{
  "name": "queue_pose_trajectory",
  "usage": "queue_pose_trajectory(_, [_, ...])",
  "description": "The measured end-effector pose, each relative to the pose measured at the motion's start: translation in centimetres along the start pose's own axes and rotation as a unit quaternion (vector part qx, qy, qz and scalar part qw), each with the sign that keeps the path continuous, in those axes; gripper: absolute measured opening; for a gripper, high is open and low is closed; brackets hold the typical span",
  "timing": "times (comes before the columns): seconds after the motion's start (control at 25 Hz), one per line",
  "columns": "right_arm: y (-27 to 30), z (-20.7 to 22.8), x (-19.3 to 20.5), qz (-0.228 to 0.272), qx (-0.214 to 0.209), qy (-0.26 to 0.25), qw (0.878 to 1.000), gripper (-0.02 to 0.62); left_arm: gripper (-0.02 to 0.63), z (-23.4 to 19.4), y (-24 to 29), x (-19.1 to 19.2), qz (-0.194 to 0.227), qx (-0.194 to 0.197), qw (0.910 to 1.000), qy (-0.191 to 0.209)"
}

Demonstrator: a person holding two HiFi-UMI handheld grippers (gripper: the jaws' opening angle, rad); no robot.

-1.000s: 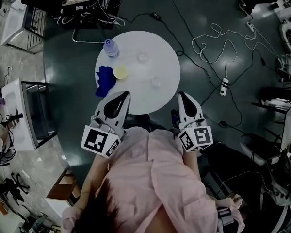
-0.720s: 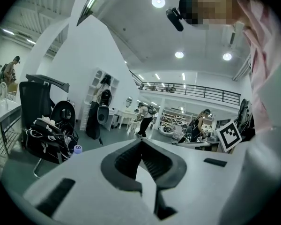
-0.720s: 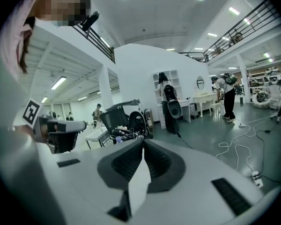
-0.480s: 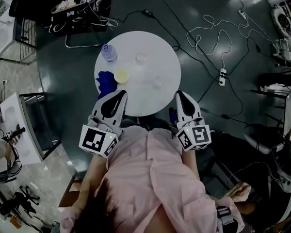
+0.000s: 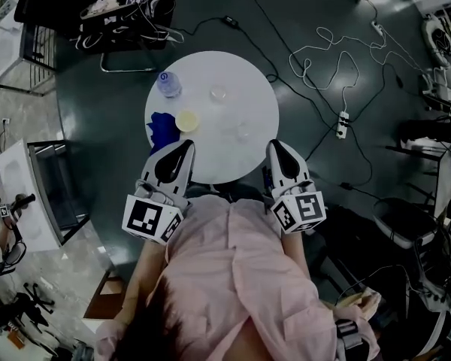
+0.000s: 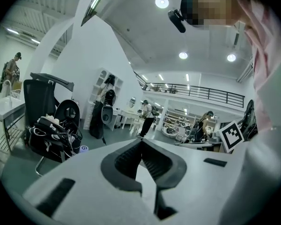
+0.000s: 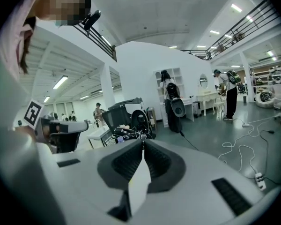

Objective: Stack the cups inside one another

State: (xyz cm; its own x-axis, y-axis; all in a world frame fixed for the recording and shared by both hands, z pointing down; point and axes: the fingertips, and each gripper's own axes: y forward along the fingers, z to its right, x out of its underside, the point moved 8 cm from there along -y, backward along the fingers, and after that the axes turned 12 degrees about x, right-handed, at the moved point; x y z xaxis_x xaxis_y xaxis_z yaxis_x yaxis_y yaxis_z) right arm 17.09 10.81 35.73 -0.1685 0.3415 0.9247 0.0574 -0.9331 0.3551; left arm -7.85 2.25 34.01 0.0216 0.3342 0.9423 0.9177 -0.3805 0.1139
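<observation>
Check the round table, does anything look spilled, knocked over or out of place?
Nothing looks spilled. The one untidy thing is the blue cloth, crumpled at the left edge of the table beside the yellow cup. The two clear cups sit apart, not yet stacked.

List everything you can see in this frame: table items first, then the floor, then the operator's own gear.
table: 1, white, round, centre of the head view
yellow cup: 1, yellow, left part of the table, beside the cloth
clear cups: 2, transparent, one at the far middle, one nearer on the right, standing apart, not stacked
bottle: 1, clear with a blue cap, far left edge of the table
cloth: 1, blue, crumpled at the table's left edge
power strip: 1, white, on the floor right of the table
cables: several, white and black, on the floor
pink shirt: 1, on the person
left hand-held gripper: 1, white, shut, empty, at the table's near edge
right hand-held gripper: 1, white, shut, empty, at the table's near edge
</observation>
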Motion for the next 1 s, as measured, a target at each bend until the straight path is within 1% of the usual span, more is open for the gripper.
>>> queue_pose_trajectory(0.2, [0.4,1.1,-0.1,-0.010,-0.016,-0.009,1.000,0.032,0.015,0.3,1.1,-0.1,0.016,-0.019,0.9997,-0.008])
queue_pose_trajectory(0.4, [0.5,2.9,-0.6,-0.012,-0.023,-0.013,1.000,0.032,0.015,1.8,2.8,-0.4,0.027,-0.026,0.9993,-0.004])
queue_pose_trajectory(0.68, [1.7,4.3,-0.2,-0.024,-0.037,-0.014,0.999,0.034,0.015,2.5,3.1,-0.4,0.023,-0.043,0.9988,-0.003])
queue_pose_trajectory(0.8, [3.0,4.6,0.3,-0.039,-0.046,-0.024,0.998,0.034,0.015,2.6,2.8,-0.3,0.020,-0.052,0.9985,-0.004])
queue_pose_trajectory(1.0, [6.0,5.2,0.6,-0.056,-0.059,-0.047,0.996,0.034,0.015,2.7,2.6,-0.2,0.013,-0.053,0.9985,-0.010])
